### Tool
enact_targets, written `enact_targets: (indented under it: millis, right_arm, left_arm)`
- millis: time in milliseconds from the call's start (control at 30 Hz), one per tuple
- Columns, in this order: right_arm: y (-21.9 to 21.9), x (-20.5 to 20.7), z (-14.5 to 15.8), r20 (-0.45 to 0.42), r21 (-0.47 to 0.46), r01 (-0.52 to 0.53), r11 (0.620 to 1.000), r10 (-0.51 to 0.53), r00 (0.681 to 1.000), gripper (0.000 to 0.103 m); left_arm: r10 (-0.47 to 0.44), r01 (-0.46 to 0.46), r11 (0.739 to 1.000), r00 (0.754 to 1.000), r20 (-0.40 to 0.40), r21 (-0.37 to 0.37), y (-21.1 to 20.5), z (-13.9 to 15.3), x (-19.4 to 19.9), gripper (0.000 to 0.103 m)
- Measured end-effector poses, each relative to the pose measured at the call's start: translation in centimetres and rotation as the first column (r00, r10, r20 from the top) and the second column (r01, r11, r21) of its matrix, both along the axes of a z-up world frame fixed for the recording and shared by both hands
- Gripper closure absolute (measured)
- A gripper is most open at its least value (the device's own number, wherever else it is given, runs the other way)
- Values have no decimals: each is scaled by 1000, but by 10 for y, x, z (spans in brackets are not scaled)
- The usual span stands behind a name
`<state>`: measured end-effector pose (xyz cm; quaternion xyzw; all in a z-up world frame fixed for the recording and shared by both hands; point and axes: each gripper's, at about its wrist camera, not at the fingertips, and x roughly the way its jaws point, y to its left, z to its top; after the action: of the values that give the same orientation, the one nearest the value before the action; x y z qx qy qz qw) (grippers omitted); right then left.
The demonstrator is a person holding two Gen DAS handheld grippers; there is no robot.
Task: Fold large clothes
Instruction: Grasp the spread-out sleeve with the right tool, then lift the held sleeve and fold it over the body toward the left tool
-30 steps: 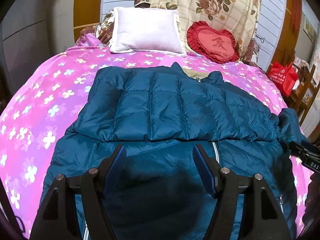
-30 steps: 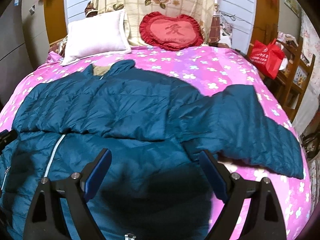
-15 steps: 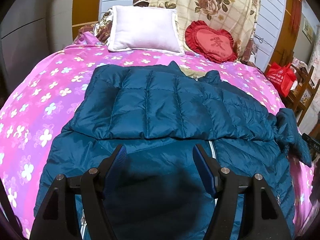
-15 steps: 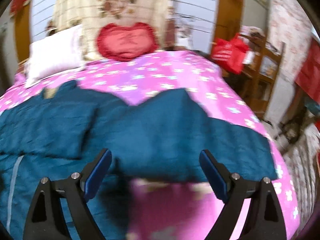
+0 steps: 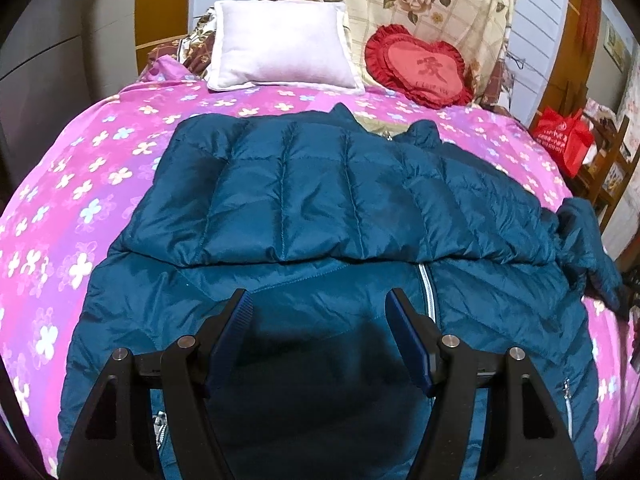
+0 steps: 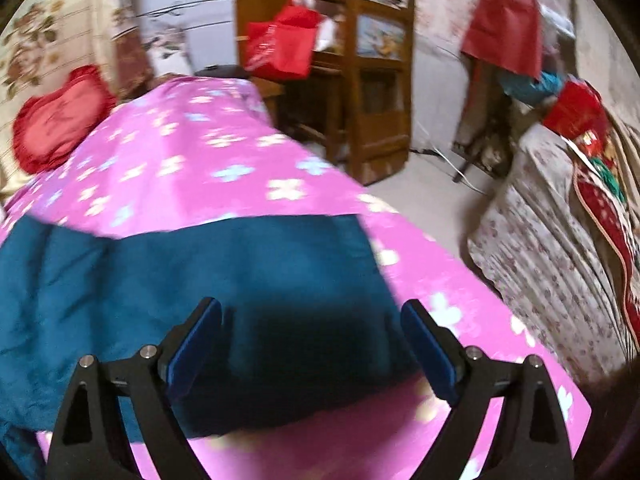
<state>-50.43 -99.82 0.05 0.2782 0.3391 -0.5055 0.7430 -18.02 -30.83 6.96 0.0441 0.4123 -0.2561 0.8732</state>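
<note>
A bed covered with a pink flowered sheet (image 5: 100,184) is seen ahead. At its head a white rectangular pillow (image 5: 280,44) and a red heart-shaped cushion (image 5: 418,68) are propped against a cream rose-patterned blanket (image 5: 432,4). To the right, a brown wooden shelf (image 6: 372,80) and a red bag (image 6: 282,46) are seen.

— What lies at the head of the bed?

— A white pillow (image 5: 282,44) stands beside a red heart-shaped cushion (image 5: 420,66), both leaning against a cream quilt with roses (image 5: 424,0). Under them spreads a pink bedspread with pale flowers (image 5: 80,184).

— And off to the side?

— A red bag (image 6: 282,46) sits on a wooden stand next to a wooden chair (image 6: 376,80) (this view is blurred). A red cloth (image 6: 506,20) hangs on the wall, and a floral-covered piece of furniture (image 6: 552,248) stands across the floor.
</note>
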Motion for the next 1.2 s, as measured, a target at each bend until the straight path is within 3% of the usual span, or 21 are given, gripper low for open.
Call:
enact_targets:
  millis: [67, 233, 333, 367, 433, 467, 500, 600, 767, 900, 1067, 1200]
  right_arm:
    - [-14, -11, -11, 2, 20, 9, 1000, -9, 1000, 4]
    - [-27, -21, -36, 53, 114, -11, 993, 5, 999, 3]
    - [-22, -16, -39, 76, 111, -15, 994, 7, 997, 3]
    - [-19, -12, -38, 73, 103, -30, 994, 22, 997, 8]
    - [-13, -2, -32, 76, 96, -86, 992, 78, 994, 33]
    - [-10, 1, -29, 86, 98, -103, 990, 95, 992, 58]
    - [-5, 7, -21, 82, 85, -114, 990, 107, 991, 70]
    - [11, 18, 7, 112, 32, -152, 988, 147, 983, 77]
    - [40, 39, 65, 189, -65, -241, 968, 249, 950, 79]
    - [71, 72, 106, 204, -130, -341, 931, 362, 910, 79]
    - [114, 121, 137, 183, -162, -457, 875, 482, 857, 79]
    - [148, 150, 154, 225, -165, -519, 839, 544, 808, 80]
  left_arm:
    - [-8, 8, 1000, 1000, -1, 4, -3, -1, -2, 53]
    - [-29, 29, 999, 1000, 11, 26, -9, -3, -6, 53]
    - [-28, 28, 999, 1000, 9, 30, -8, -4, -5, 53]
    - [-27, 27, 999, 1000, 8, 29, -7, -4, -5, 53]
    - [-22, 22, 999, 1000, 9, 24, -5, -3, -4, 53]
    - [-20, 20, 1000, 1000, 11, 24, -5, -2, -3, 53]
    - [-16, 16, 1000, 1000, 16, 24, -3, -1, -3, 53]
    - [0, 0, 1000, 999, 37, 17, 1, 6, -3, 53]
    - [45, -48, 998, 997, 59, 33, 9, 10, 3, 53]
    - [67, -69, 997, 997, 43, 36, 14, 8, 10, 53]
    - [77, -79, 997, 996, 46, 23, 20, 11, 12, 53]
    - [84, -85, 996, 995, 54, 17, 24, 13, 14, 53]
